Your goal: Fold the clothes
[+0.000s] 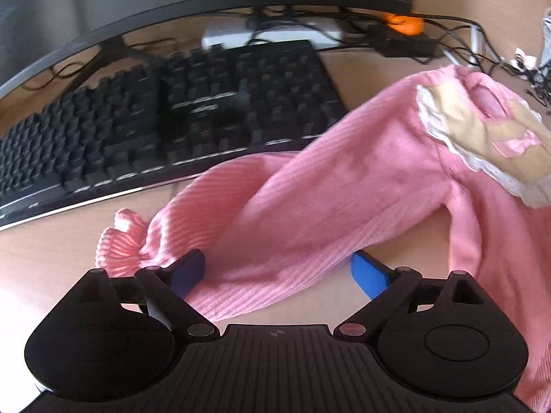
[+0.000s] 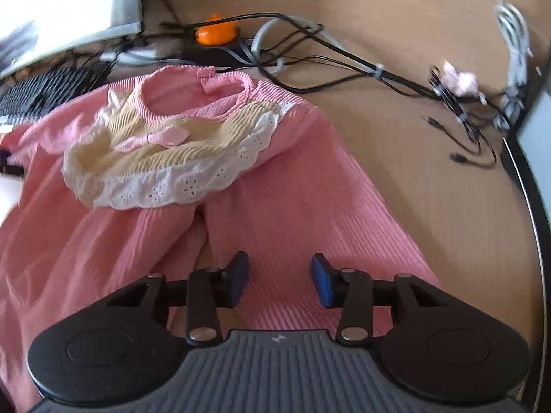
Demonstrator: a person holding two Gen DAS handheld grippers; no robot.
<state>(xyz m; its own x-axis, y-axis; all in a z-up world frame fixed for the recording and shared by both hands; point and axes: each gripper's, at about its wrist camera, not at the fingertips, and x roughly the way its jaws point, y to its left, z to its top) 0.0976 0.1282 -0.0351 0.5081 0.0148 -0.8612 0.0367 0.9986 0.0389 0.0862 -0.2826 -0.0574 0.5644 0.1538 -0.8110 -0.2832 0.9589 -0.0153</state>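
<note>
A pink ribbed top (image 2: 86, 247) lies on the wooden desk (image 2: 430, 189), with a beige collar (image 2: 165, 158) edged in white lace and a small pink bow. In the left wrist view one long sleeve (image 1: 292, 206) runs from the collar (image 1: 482, 134) down to a ruffled cuff (image 1: 120, 241). My left gripper (image 1: 279, 273) is open wide, and the sleeve passes between its blue pads near the cuff. My right gripper (image 2: 280, 279) stands open, low over the other sleeve (image 2: 310, 206), with flat fabric showing between its pads.
A black keyboard (image 1: 172, 120) lies just beyond the left sleeve, under a monitor's curved edge (image 1: 206, 3). Tangled cables (image 2: 344, 55) and an orange object (image 2: 215, 32) sit behind the collar. A dark curved edge (image 2: 530, 189) borders the desk at the right.
</note>
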